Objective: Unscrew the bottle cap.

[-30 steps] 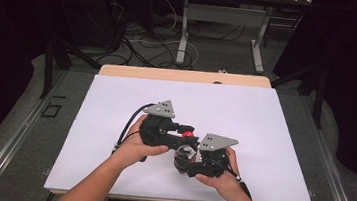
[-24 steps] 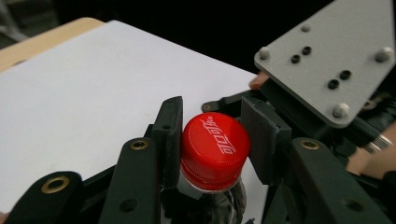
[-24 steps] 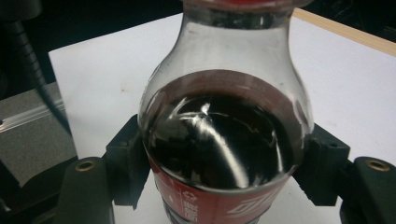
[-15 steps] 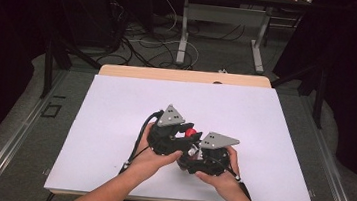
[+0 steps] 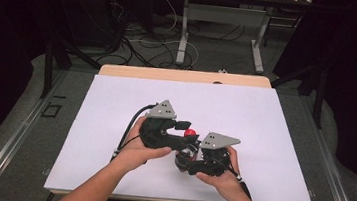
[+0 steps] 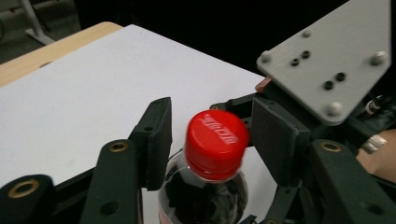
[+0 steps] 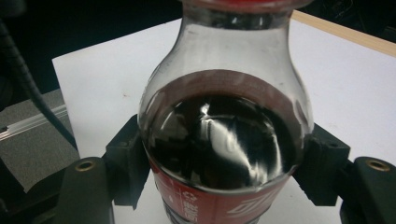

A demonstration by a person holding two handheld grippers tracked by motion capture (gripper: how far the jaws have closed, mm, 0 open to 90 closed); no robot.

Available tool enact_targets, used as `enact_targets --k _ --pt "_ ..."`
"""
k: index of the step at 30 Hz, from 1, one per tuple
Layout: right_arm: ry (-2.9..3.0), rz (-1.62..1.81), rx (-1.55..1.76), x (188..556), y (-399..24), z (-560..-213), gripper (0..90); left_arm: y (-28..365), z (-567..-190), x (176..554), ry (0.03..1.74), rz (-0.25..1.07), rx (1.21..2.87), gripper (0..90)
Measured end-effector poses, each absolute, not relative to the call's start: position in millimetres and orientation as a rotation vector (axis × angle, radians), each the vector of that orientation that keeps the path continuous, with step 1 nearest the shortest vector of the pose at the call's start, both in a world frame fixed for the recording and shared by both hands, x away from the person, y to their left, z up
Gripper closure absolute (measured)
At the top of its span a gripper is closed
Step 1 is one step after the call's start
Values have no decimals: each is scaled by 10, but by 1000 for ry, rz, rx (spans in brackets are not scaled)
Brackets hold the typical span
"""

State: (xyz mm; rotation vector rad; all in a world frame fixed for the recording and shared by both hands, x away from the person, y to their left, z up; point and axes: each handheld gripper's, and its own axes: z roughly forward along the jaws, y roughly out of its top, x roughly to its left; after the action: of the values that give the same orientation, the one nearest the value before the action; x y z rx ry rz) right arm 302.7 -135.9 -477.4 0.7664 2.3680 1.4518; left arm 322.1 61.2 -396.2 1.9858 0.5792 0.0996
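A cola bottle with dark drink and a red label stands on the white table top. My right gripper is shut on its body, one pad on each side. The red cap sits between the jaws of my left gripper, which reaches in from the left in the high view. Its jaws have just been opening, and a narrow gap shows beside the cap on the left pad's side. The right gripper's grey plate lies close behind the cap.
Bare white board spreads to both sides and behind the hands, with a wooden strip along its far edge. Beyond it are table legs and loose cables on the floor. A metal rail runs along the left.
The left hand swung under its gripper toward the right hand, then came back to the left, with the grey plate tilting and returning. The right hand and the bottle stayed put.
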Motion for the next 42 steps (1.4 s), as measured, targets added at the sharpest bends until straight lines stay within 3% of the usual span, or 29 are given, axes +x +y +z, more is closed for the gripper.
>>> enact_targets --k 9,16,29,42 --pt "2377 1455 728 3018 -1320 -4790 301 546 -4031 3256 562 60 1971 574" --pt "2372 1433 774 3015 -1329 -4791 301 442 -4029 3143 629 222 1958 614" --pt "2344 1435 767 3010 -1321 -4784 301 396 -3981 3087 677 265 1971 613" --pt "2354 1452 779 3029 -1349 -4795 301 554 -3883 3127 619 192 1963 507"
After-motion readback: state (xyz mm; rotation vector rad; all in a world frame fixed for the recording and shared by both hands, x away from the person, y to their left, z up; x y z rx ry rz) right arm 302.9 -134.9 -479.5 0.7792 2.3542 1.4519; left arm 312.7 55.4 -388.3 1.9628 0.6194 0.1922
